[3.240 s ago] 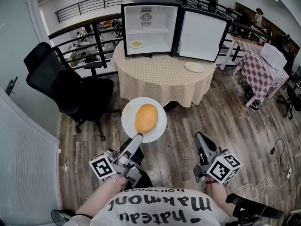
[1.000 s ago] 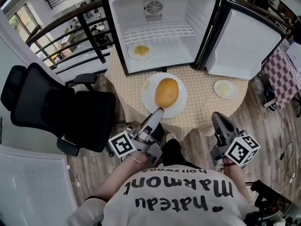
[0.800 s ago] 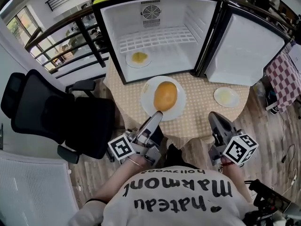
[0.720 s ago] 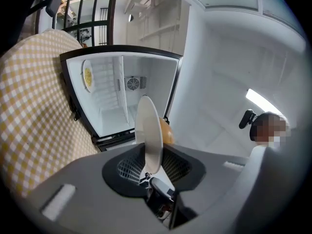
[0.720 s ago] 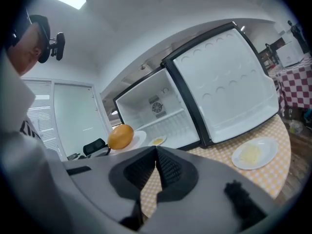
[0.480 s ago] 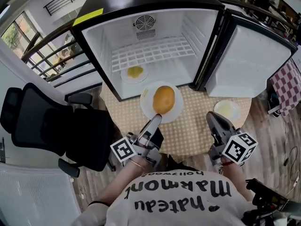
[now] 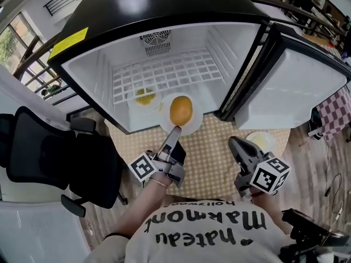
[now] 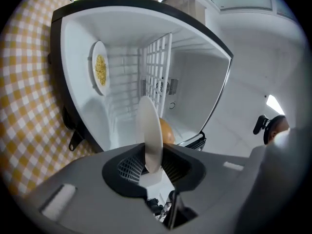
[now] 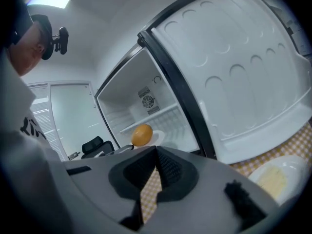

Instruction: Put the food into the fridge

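Wooden floor planks (image 7: pixel 310 158) lay around a round table under a yellow-and-white checked cloth (image 7: pixel 211 155); on it stood a small black fridge with a white inside (image 7: pixel 137 10), its white-lined door (image 7: pixel 285 97) swung open toward 3 o'clock; a white wire shelf (image 7: pixel 164 75) crossed the compartment. The left gripper (image 7: pixel 175 130) pointed toward 12 o'clock in the head view, and its jaws were pressed on the near rim of a white round plate (image 7: pixel 193 126); in the left gripper view the plate (image 8: pixel 148 130) stood edge-on between the pads, so the jaws were only narrowly apart. On this plate lay one orange-yellow rounded piece of food (image 7: pixel 181 109), smooth and oval; the plate hung at the mouth of the fridge, over the front edge of its floor, and whether it touched that floor I could not tell. At 10 o'clock from it, deeper on the fridge floor, sat a second white plate (image 7: pixel 133 106) with a flat yellow portion (image 7: pixel 143 96); the two plates were just beside each other. The right gripper (image 7: pixel 237 144) was over the cloth at 4 o'clock from the held plate; its jaws were closed together with nothing between them. At 2 o'clock from it, on the cloth, a third white plate (image 7: pixel 259 138) showed, partly hidden behind the gripper. A black office chair (image 7: pixel 49 158) stood at 9 o'clock from the table.
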`<state>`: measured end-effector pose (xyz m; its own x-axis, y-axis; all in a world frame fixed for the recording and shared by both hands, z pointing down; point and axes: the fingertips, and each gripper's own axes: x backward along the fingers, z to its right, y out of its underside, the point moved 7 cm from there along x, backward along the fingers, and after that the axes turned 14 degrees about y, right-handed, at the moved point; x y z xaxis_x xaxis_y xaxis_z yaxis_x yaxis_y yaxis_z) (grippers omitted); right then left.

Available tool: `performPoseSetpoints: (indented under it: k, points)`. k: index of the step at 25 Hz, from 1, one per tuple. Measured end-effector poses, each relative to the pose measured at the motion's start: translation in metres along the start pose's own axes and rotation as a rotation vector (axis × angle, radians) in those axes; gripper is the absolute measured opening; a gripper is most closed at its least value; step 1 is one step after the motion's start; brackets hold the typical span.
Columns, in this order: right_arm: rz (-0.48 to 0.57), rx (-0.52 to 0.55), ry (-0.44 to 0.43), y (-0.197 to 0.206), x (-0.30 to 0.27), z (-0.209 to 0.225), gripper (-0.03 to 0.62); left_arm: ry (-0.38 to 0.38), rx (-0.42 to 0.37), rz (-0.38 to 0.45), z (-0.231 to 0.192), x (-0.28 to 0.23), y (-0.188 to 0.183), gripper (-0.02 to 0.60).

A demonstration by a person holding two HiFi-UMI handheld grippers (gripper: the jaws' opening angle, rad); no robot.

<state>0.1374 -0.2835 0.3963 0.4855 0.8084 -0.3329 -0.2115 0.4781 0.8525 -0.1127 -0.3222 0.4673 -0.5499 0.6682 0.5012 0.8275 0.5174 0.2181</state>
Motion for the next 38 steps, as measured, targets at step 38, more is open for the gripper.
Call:
performPoseSetpoints:
  k: [38]
  points:
    - [-0.043, -0.061, -0.037, 0.007, -0.038, 0.035, 0.015, -0.109, 0.150, 0.092, -0.102, -0.034, -0.001, 0.084]
